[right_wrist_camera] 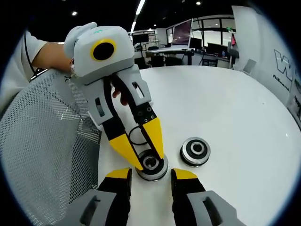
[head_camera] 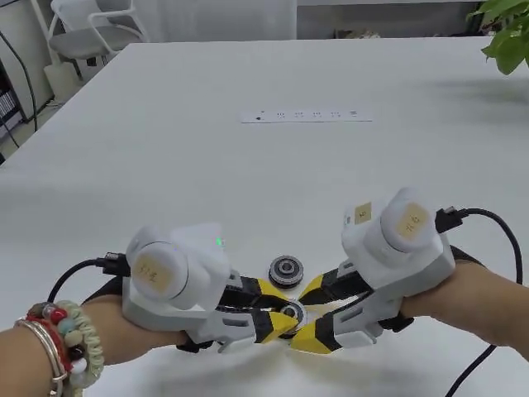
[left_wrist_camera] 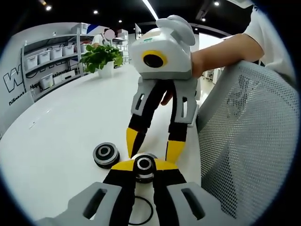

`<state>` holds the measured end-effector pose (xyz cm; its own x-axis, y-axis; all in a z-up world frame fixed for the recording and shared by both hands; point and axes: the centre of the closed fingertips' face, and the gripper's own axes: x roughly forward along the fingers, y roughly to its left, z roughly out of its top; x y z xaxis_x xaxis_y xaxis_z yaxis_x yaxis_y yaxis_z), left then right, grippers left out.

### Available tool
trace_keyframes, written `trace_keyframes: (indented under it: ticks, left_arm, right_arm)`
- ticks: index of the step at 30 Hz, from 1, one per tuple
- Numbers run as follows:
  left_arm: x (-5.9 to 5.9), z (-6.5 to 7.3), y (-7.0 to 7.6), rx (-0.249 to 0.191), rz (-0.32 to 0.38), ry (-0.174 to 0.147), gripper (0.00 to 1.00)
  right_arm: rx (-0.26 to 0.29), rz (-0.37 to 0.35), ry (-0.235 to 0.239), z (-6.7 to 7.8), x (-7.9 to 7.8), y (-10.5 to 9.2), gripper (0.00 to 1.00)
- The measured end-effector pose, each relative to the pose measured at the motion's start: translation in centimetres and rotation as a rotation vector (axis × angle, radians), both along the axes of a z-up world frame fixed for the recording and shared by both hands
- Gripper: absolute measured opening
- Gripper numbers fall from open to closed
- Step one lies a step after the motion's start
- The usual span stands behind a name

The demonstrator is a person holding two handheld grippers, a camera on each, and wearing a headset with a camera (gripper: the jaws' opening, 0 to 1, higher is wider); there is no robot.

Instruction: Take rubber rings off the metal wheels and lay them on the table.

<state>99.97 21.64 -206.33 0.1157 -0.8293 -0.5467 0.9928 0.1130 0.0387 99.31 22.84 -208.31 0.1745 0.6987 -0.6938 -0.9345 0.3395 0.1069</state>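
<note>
A metal wheel (left_wrist_camera: 144,165) with a dark rubber ring sits on the white table (head_camera: 248,182) between both grippers. My left gripper (left_wrist_camera: 144,167) is shut on it, yellow tips pinching its sides. My right gripper (right_wrist_camera: 151,175) stands open opposite, its two jaws straddling the same wheel (right_wrist_camera: 151,165) without closing. In the head view the left gripper (head_camera: 279,319) and right gripper (head_camera: 304,316) meet at this wheel (head_camera: 291,313). A second wheel (head_camera: 286,270) with its ring on lies just beyond. One loose black rubber ring (left_wrist_camera: 141,210) lies flat under my left gripper.
A grey mesh chair back (left_wrist_camera: 244,141) stands close behind the grippers at the table's near edge. A white power strip (head_camera: 306,116) lies mid-table, a potted plant (head_camera: 506,33) at the far right corner, and a chair (head_camera: 91,25) beyond the far left.
</note>
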Motion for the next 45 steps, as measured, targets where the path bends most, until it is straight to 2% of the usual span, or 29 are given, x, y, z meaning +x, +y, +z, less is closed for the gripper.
trace_keyframes:
  ticks: [1, 2, 4, 15, 23, 32, 33, 34, 35, 36, 40, 45]
  left_arm:
    - [0.0, 0.0, 0.0, 0.000, 0.000, 0.000, 0.08]
    - [0.0, 0.0, 0.0, -0.001, 0.001, 0.000, 0.08]
    - [0.0, 0.0, 0.0, -0.001, 0.001, 0.001, 0.08]
    - [0.1, 0.0, -0.1, -0.004, 0.003, 0.004, 0.08]
    - [0.1, 0.0, -0.1, -0.007, 0.008, 0.010, 0.08]
    - [0.1, 0.0, -0.1, -0.009, 0.009, 0.010, 0.08]
    - [0.1, 0.0, -0.1, -0.009, 0.009, 0.010, 0.08]
    - [0.1, -0.1, 0.0, -0.009, 0.009, 0.010, 0.08]
    - [0.1, 0.0, 0.0, -0.009, 0.010, 0.009, 0.08]
    - [0.1, 0.0, -0.1, -0.010, 0.010, 0.009, 0.08]
    - [0.1, 0.0, 0.0, -0.010, 0.010, 0.008, 0.08]
    - [0.1, 0.0, -0.1, -0.011, 0.011, 0.008, 0.08]
  right_arm:
    - [-0.010, 0.005, -0.016, 0.0, 0.1, -0.1, 0.27]
    - [-0.014, 0.015, -0.004, 0.0, -0.2, -0.2, 0.24]
    - [-0.009, 0.004, -0.008, -0.2, 0.2, -0.1, 0.24]
    - [-0.042, 0.066, -0.049, -0.4, 0.1, -0.3, 0.20]
    - [-0.054, 0.085, -0.064, -0.2, 0.1, -0.6, 0.17]
    - [-0.030, 0.055, -0.025, -0.3, 0.0, -0.9, 0.15]
    - [-0.042, 0.052, -0.027, -0.4, 0.0, -1.2, 0.13]
    - [-0.065, 0.057, -0.035, -0.6, 0.1, -1.5, 0.07]
    - [-0.052, 0.048, -0.030, -0.5, 0.1, -1.5, 0.00]
    - [-0.055, 0.007, -0.022, -0.7, 0.5, -1.8, 0.00]
    - [-0.047, 0.019, -0.011, -0.5, 0.3, -1.6, 0.00]
    - [-0.041, -0.037, 0.030, -0.5, 0.6, -1.8, 0.00]
